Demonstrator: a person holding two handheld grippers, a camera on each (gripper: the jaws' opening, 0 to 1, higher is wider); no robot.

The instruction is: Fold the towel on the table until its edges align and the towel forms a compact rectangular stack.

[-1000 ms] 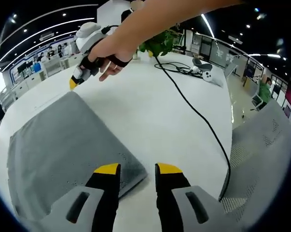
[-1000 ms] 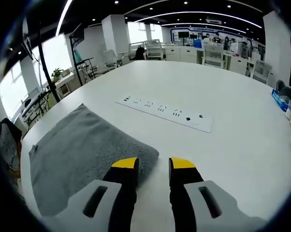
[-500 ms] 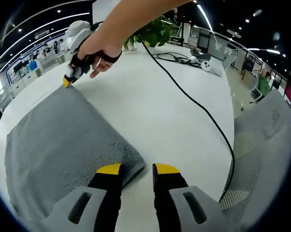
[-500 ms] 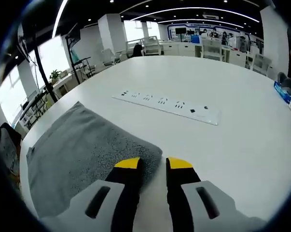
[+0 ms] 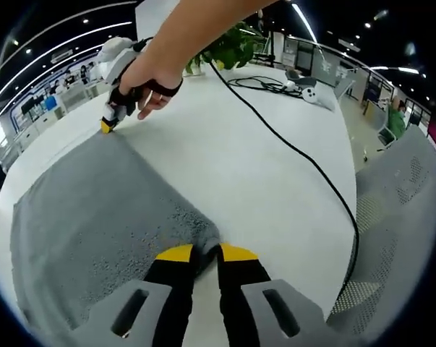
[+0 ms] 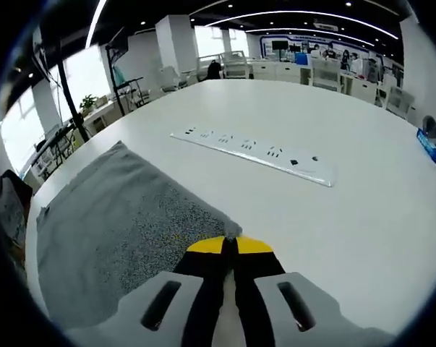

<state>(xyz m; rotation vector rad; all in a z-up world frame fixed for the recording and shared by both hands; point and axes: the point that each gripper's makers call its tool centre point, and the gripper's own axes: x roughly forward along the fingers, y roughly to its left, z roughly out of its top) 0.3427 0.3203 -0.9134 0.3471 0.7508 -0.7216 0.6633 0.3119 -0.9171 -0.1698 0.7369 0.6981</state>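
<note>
no readable text, labels, brand names or numbers anywhere, distant office signage too blurred to make out

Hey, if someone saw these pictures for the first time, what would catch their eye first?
Probably the grey towel spread on the white table, each near corner pinched by a yellow-tipped gripper: left gripper, right gripper. Beyond it lie a white power strip and a black cable.

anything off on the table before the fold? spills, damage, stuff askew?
Nothing stands out. The grey towel lies flat on the white table, each gripper shut on a corner: left gripper, right gripper. A black cable trails beside the towel, apart from it.
</note>
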